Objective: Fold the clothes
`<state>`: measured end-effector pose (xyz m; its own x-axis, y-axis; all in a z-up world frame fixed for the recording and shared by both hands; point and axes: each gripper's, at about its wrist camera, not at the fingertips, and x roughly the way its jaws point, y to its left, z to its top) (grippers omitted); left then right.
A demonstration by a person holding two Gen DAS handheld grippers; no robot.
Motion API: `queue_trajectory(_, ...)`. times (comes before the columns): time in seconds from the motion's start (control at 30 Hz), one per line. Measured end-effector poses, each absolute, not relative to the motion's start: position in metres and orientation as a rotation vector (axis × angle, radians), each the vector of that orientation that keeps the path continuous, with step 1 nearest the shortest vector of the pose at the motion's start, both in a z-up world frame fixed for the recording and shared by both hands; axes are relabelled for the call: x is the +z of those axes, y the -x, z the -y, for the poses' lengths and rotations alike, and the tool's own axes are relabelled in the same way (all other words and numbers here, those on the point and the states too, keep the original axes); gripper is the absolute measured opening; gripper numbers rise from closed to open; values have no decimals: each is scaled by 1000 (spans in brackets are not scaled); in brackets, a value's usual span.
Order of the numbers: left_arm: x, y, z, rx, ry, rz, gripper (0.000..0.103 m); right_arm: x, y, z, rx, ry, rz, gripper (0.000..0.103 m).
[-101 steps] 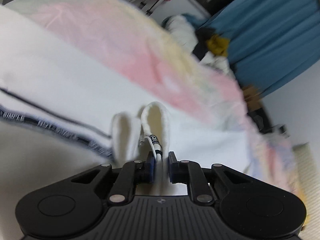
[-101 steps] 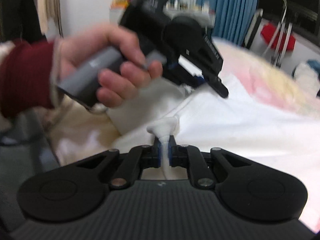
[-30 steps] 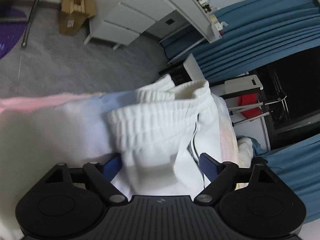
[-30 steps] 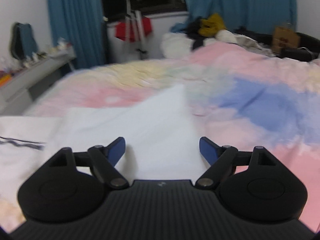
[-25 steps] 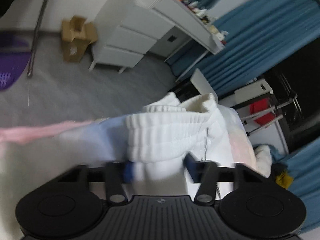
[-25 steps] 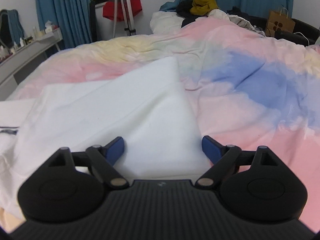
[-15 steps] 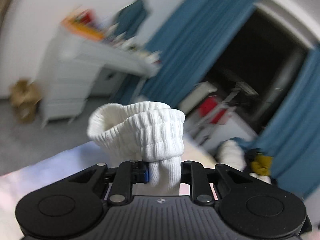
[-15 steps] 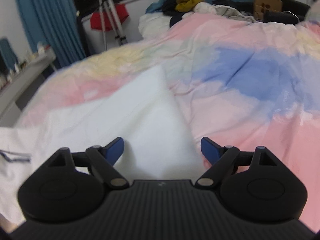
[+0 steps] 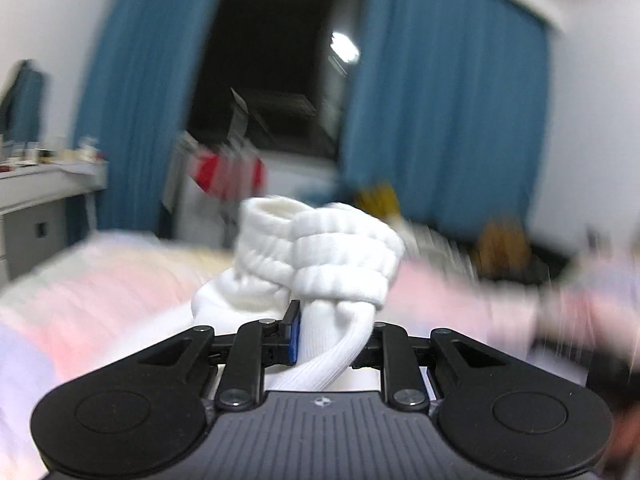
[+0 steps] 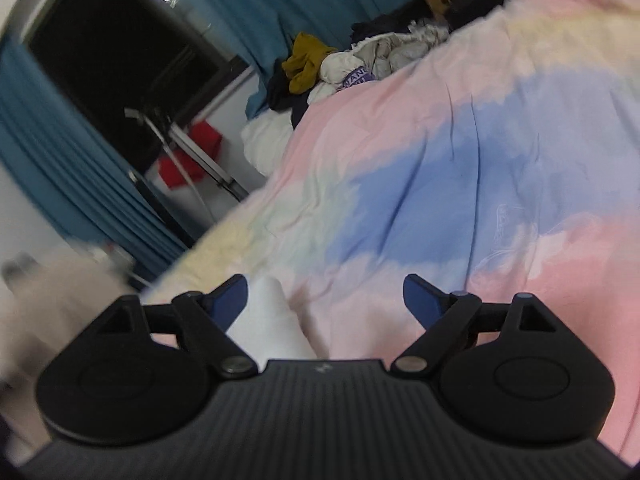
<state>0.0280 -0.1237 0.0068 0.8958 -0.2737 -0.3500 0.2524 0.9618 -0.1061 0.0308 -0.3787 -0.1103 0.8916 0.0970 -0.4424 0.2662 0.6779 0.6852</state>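
My left gripper (image 9: pixel 330 334) is shut on the ribbed waistband of a white garment (image 9: pixel 340 264) and holds it bunched up above the bed; the rest of the garment hangs out of sight below. My right gripper (image 10: pixel 324 298) is open and empty, low over the pastel bedspread (image 10: pixel 460 184). A white corner of the garment (image 10: pixel 268 320) lies between its fingers near the left one. A blurred white mass (image 10: pixel 52 292) shows at the far left of the right wrist view.
A pile of other clothes (image 10: pixel 340 64), mustard, white and dark, lies at the far end of the bed. Blue curtains (image 9: pixel 440 120) frame a dark window. A rack with a red item (image 10: pixel 180 156) stands beside the bed. A white desk (image 9: pixel 40 192) stands at the left.
My left gripper closed on the white waistband, lifted it off the bed and swung toward the window. My right gripper stayed open and tilted, moving past the flat white fabric.
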Motion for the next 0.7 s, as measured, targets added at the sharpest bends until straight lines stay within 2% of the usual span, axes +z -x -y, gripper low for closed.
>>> queue_trajectory(0.07, -35, -34, 159, -318, -39, -481, 22, -116, -33, 390, -50, -898, -472, 87)
queue_trajectory(0.2, -70, -35, 185, -337, -152, -470, 26, -133, -52, 386, 112, -949, -559, 87)
queue_trajectory(0.33, -69, -35, 194, -401, -214, -477, 54, -135, -72, 364, 254, -929, -615, 87)
queue_trajectory(0.43, -68, -41, 176, -452, -274, -491, 69, -131, -87, 349, 320, -880, -641, 87)
queue_trajectory(0.5, -73, -40, 138, -466, -333, -494, 73, -127, -97, 337, 334, -821, -666, 87)
queue_trajectory(0.7, -99, -25, 87, -480, -395, -477, 73, -120, -118, 306, 335, -615, -729, 87)
